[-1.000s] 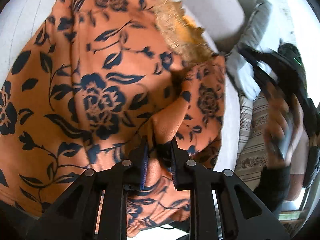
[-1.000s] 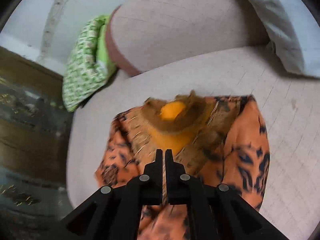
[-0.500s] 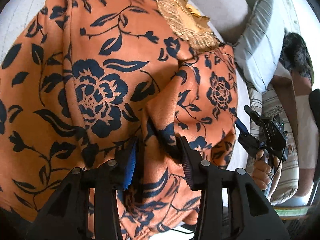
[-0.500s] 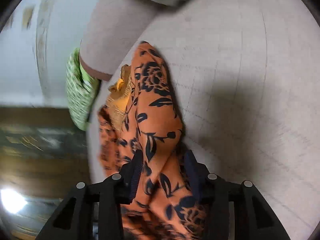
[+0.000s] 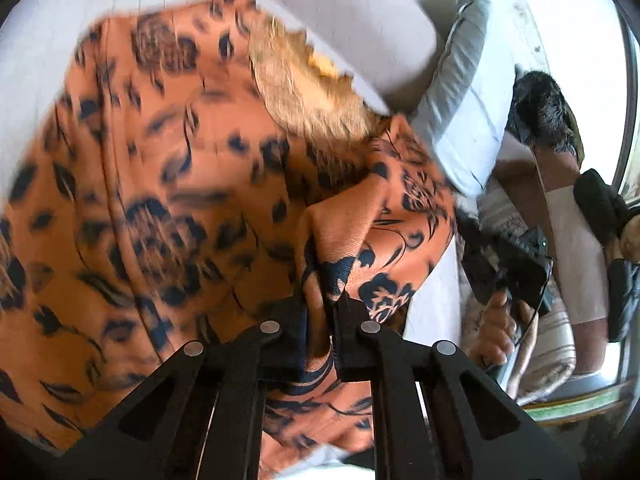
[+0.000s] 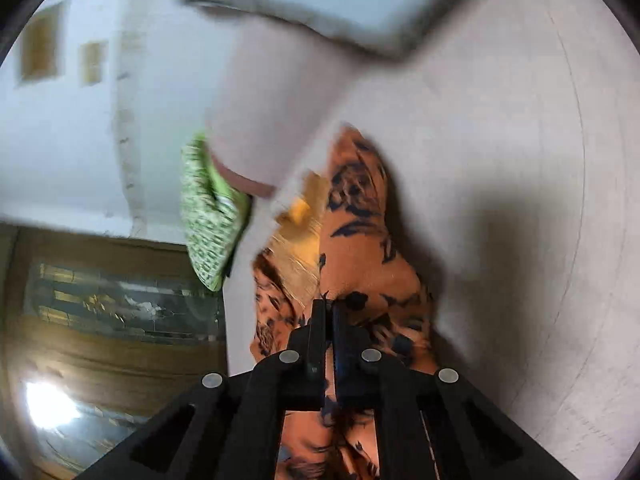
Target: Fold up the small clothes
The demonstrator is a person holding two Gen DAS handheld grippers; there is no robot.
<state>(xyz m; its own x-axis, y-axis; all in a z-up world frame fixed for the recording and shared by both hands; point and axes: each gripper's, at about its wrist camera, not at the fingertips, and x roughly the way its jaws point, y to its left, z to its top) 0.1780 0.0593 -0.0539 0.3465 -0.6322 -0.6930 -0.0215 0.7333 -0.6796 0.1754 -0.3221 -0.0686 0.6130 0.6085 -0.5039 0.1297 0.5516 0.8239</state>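
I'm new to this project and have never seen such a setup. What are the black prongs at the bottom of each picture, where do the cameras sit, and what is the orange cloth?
There is no robot: a person holds a two-finger tool in each hand, with a wide-angle camera looking along its fingers. One picture comes from the left hand-held gripper, the other from the right hand-held gripper. The prongs are those fingers. Both are shut on an orange garment with dark flowers and a gold lace neckline, which lies on a pale cushioned seat. Nearby are a grey pillow and a green patterned cloth. Both pictures are motion-blurred.
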